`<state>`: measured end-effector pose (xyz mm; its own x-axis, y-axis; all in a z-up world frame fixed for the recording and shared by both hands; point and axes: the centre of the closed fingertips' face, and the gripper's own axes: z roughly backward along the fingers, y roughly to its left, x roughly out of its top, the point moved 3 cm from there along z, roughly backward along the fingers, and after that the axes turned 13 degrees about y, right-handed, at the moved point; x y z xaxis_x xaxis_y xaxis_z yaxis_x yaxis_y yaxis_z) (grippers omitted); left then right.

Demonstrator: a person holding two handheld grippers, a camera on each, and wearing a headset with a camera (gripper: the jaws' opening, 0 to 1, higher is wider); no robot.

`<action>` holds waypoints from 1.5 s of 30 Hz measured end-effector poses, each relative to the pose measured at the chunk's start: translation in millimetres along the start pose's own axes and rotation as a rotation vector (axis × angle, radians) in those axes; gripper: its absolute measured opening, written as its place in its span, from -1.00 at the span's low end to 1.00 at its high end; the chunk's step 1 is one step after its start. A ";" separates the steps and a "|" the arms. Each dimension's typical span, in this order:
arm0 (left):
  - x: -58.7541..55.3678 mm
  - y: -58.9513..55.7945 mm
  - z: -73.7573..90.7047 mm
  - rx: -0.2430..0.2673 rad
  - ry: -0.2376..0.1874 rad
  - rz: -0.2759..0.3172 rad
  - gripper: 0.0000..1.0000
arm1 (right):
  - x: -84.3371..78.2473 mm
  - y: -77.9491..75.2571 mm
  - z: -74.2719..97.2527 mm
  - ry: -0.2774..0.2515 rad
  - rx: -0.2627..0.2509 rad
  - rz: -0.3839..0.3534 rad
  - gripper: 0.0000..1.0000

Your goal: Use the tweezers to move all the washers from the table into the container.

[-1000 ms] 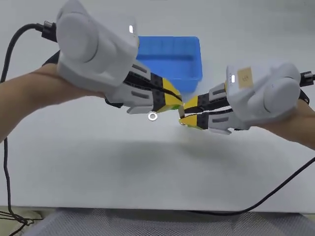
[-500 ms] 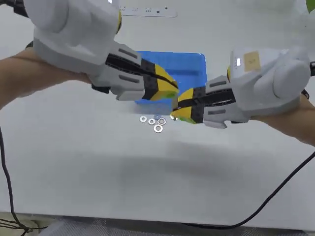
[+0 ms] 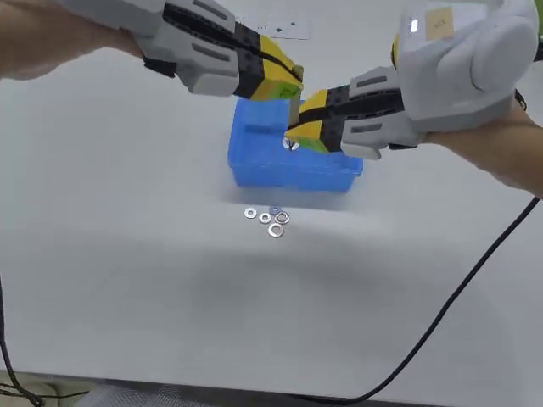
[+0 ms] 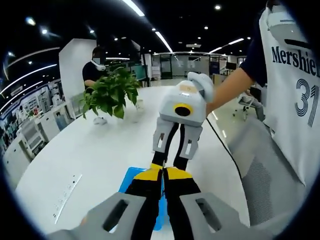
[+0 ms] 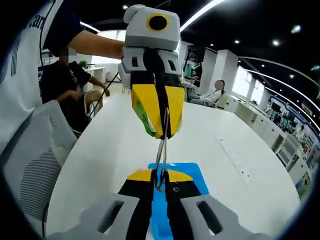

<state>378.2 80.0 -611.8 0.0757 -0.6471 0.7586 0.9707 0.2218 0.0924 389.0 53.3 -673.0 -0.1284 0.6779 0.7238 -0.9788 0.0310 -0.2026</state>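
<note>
Right gripper view: the left hand-held gripper [image 5: 162, 135] is clamped on thin tweezers [image 5: 162, 150], and the right hand-held gripper [image 5: 160, 176] is closed around their tips. Head view adds a blue container [image 3: 254, 170] below them and washers [image 3: 270, 219] on the tabletop [image 3: 127, 254] just nearer.

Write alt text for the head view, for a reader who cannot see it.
The left gripper and the right gripper meet tip to tip above a blue container, with tweezers between them holding a small washer over it. A few more washers lie clustered on the white table just in front of the container.
</note>
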 end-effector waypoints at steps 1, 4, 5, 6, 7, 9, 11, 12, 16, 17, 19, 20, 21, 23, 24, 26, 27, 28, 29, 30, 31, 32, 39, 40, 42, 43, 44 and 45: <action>-1.6 3.1 -2.5 -0.003 0.003 -0.007 -0.89 | -1.7 -2.6 -1.7 0.003 -0.001 0.004 -0.83; -7.8 12.4 -10.4 -0.002 0.008 -0.020 -0.89 | -8.4 -9.8 -9.7 0.018 0.000 0.022 -0.83; -10.9 15.4 -13.8 -0.003 0.007 -0.025 -0.89 | -10.3 -11.5 -12.1 0.021 0.002 0.023 -0.83; -13.4 17.5 -16.2 -0.004 0.008 -0.030 -0.89 | -14.2 -14.0 -16.1 0.027 0.002 0.026 -0.83; -16.2 19.1 -18.7 -0.006 0.011 -0.042 -0.89 | -15.5 -14.7 -17.5 0.028 0.003 0.028 -0.83; -22.9 24.5 -25.1 -0.018 0.021 -0.038 -0.89 | -22.1 -17.5 -24.8 0.036 0.011 0.027 -0.83; -29.7 29.1 -31.5 -0.031 0.033 -0.041 -0.89 | -28.2 -19.8 -32.4 0.043 0.019 0.021 -0.83; -33.5 32.8 -35.1 -0.036 0.037 -0.033 -0.90 | -30.5 -20.5 -35.4 0.047 0.022 0.021 -0.83; -43.3 39.0 -44.3 -0.056 0.048 -0.018 -0.90 | -40.4 -24.7 -48.0 0.056 0.038 0.004 -0.83; -46.2 39.4 -47.4 -0.062 0.052 -0.019 -0.90 | -42.0 -25.0 -50.3 0.056 0.044 0.000 -0.83; -50.9 40.7 -51.7 -0.070 0.059 -0.020 -0.90 | -46.1 -23.7 -56.5 0.064 0.053 0.003 -0.83; -52.1 40.3 -53.0 -0.074 0.060 -0.020 -0.90 | -47.1 -23.2 -58.0 0.064 0.057 0.002 -0.83; -53.3 40.1 -54.3 -0.077 0.060 -0.021 -0.90 | -48.6 -22.3 -60.0 0.064 0.063 0.000 -0.83; -55.7 39.6 -56.4 -0.084 0.061 -0.019 -0.90 | -50.3 -21.9 -61.7 0.064 0.063 0.004 -0.82; -57.0 39.8 -57.2 -0.085 0.060 -0.018 -0.90 | -51.3 -21.8 -62.6 0.064 0.066 0.000 -0.82; -58.7 39.9 -58.3 -0.088 0.060 -0.011 -0.90 | -53.3 -20.7 -63.6 0.065 0.068 0.000 -0.82; -59.7 39.3 -59.5 -0.088 0.060 -0.011 -0.90 | -54.1 -20.5 -63.9 0.067 0.068 0.001 -0.82; -59.8 38.7 -59.8 -0.090 0.060 -0.009 -0.90 | -54.7 -20.0 -64.1 0.068 0.070 0.002 -0.82; -60.4 37.5 -60.9 -0.090 0.062 -0.012 -0.90 | -55.8 -19.0 -64.4 0.070 0.072 0.001 -0.82; -60.4 37.0 -61.3 -0.092 0.063 -0.015 -0.90 | -56.5 -18.4 -64.5 0.070 0.073 0.000 -0.82; -60.7 36.0 -62.2 -0.096 0.066 -0.012 -0.90 | -57.1 -18.0 -64.5 0.070 0.075 0.000 -0.82; -61.0 35.6 -62.6 -0.096 0.067 -0.013 -0.90 | -57.9 -17.2 -64.7 0.072 0.076 0.000 -0.82; -59.8 35.3 -64.4 -0.091 0.068 -0.020 -0.90 | -59.9 -17.2 -63.5 0.075 0.070 -0.003 -0.81; -59.7 35.3 -64.3 -0.091 0.069 -0.018 -0.90 | -59.9 -17.3 -63.4 0.077 0.070 -0.004 -0.81; -60.0 35.8 -64.0 -0.088 0.070 -0.019 -0.90 | -60.0 -18.3 -63.0 0.084 0.061 0.005 -0.80; -60.1 35.9 -63.6 -0.088 0.072 -0.020 -0.90 | -59.9 -18.7 -62.9 0.087 0.061 0.004 -0.79; -59.9 36.0 -63.0 -0.086 0.072 -0.022 -0.90 | -59.5 -19.1 -62.4 0.088 0.061 0.000 -0.79; -58.5 36.0 -61.5 -0.088 0.067 -0.018 -0.90 | -58.9 -19.7 -61.8 0.086 0.059 -0.001 -0.79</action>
<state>422.8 81.0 -692.5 0.0703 -0.6987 0.7120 0.9880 0.1470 0.0467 425.7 58.2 -752.4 -0.1158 0.7384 0.6644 -0.9869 -0.0102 -0.1608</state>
